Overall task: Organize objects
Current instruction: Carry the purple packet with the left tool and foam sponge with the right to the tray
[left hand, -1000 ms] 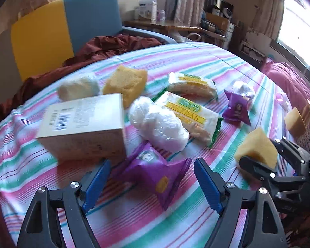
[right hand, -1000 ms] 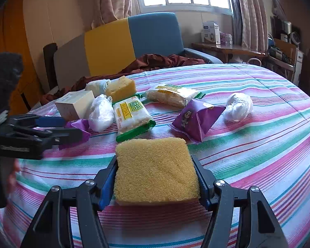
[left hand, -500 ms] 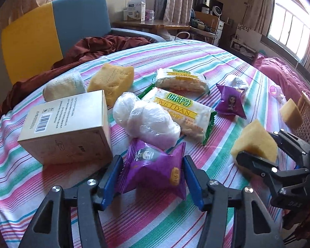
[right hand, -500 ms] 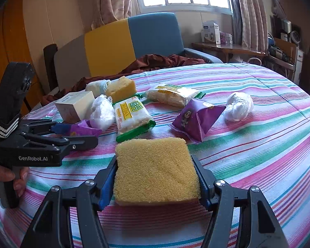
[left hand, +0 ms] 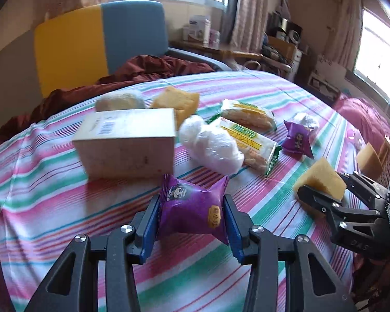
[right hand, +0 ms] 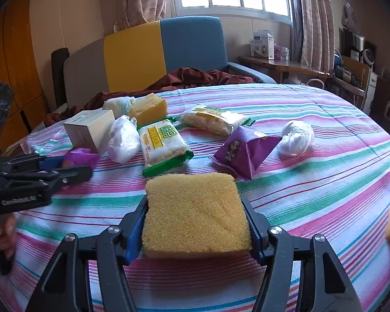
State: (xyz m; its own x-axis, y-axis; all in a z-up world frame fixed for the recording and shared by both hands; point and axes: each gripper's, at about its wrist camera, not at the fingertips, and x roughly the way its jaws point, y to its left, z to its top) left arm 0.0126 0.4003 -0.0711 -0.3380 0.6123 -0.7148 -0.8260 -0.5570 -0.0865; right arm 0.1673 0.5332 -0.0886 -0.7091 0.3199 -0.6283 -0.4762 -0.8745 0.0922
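Observation:
My left gripper [left hand: 192, 208] is shut on a purple snack packet [left hand: 192, 205], just above the striped bedspread [left hand: 52, 195]. From the right wrist view it sits at the left [right hand: 72, 167] with the packet [right hand: 79, 157] between its jaws. My right gripper [right hand: 196, 223] is shut on a yellow sponge [right hand: 195, 221]; it shows at the right of the left wrist view [left hand: 322, 195] with the sponge [left hand: 319, 179]. A second purple packet [right hand: 243, 150] lies ahead of the sponge.
A white box [left hand: 127, 143], white plastic bundles [left hand: 210, 145] [right hand: 296, 136], two green-edged cake packs [right hand: 163, 143] [right hand: 213, 119], another yellow sponge [left hand: 176, 101] and a pale roll [left hand: 119, 101] lie on the bedspread. A yellow-and-blue chair [right hand: 163, 52] stands behind.
My left gripper moved forward around the purple packet and closed on it, then lifted it slightly. My right gripper stayed still, holding the sponge.

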